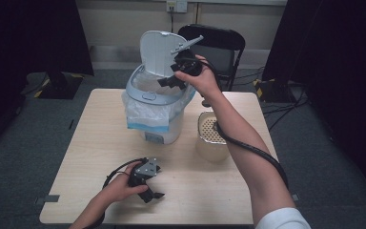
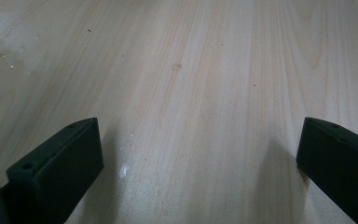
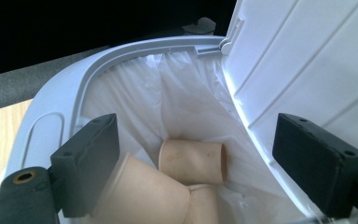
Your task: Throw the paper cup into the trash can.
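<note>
Your right arm stretches forward and up, holding the right tongs point(image 1: 174, 80) tipped down over the open mouth of the white lidded plastic bin point(image 1: 155, 102); their jaws stand wide with nothing between them. Crumpled tan paper cups point(image 3: 191, 161) lie inside the bin on its white liner. Your left tongs point(image 1: 153, 194) rest low over the pale wooden worktop point(image 1: 205, 191) near the bin, wide and empty

I count three paper cups point(image 3: 193, 161) in one lidded trash bin point(image 1: 145, 90), one perforated container point(image 1: 212, 136), one table point(image 1: 195, 191), one folding chair point(image 1: 219, 40).
</note>
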Action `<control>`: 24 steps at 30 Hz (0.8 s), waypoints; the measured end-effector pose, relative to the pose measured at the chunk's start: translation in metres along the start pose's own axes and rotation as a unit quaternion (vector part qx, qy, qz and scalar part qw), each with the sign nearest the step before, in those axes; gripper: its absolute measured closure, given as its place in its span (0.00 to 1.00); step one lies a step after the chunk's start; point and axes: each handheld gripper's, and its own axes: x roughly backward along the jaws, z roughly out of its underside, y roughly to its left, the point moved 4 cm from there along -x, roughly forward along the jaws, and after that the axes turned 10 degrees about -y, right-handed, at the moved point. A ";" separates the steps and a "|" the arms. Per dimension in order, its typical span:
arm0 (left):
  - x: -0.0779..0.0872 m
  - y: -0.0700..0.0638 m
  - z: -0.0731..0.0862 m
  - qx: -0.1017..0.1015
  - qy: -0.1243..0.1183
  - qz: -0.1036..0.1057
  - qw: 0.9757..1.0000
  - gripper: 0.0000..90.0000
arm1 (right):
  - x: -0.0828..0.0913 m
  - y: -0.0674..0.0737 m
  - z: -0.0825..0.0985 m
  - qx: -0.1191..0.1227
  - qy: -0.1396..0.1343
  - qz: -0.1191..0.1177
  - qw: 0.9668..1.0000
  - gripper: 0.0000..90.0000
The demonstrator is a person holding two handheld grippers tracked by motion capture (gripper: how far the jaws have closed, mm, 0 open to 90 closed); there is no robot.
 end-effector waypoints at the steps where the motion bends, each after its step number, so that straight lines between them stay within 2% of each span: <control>1: 0.000 0.000 0.000 0.000 0.000 0.000 1.000 0.00 | 0.003 0.000 0.000 0.000 0.000 0.001 1.000 0.16; 11: 0.000 0.000 0.000 0.000 -0.001 0.000 1.000 0.00 | 0.035 -0.013 0.005 -0.008 0.001 0.024 1.000 0.16; 16: 0.000 0.000 0.000 0.000 0.000 0.000 1.000 0.00 | 0.048 -0.023 0.018 -0.019 0.002 0.037 0.999 0.16; 21: 0.000 0.000 0.000 0.000 0.000 0.000 1.000 0.00 | 0.050 -0.031 0.022 -0.023 0.003 0.043 0.999 0.16; 24: 0.000 0.000 0.000 0.000 0.000 0.000 1.000 0.00 | 0.046 -0.037 0.023 -0.027 -0.002 0.045 0.999 0.16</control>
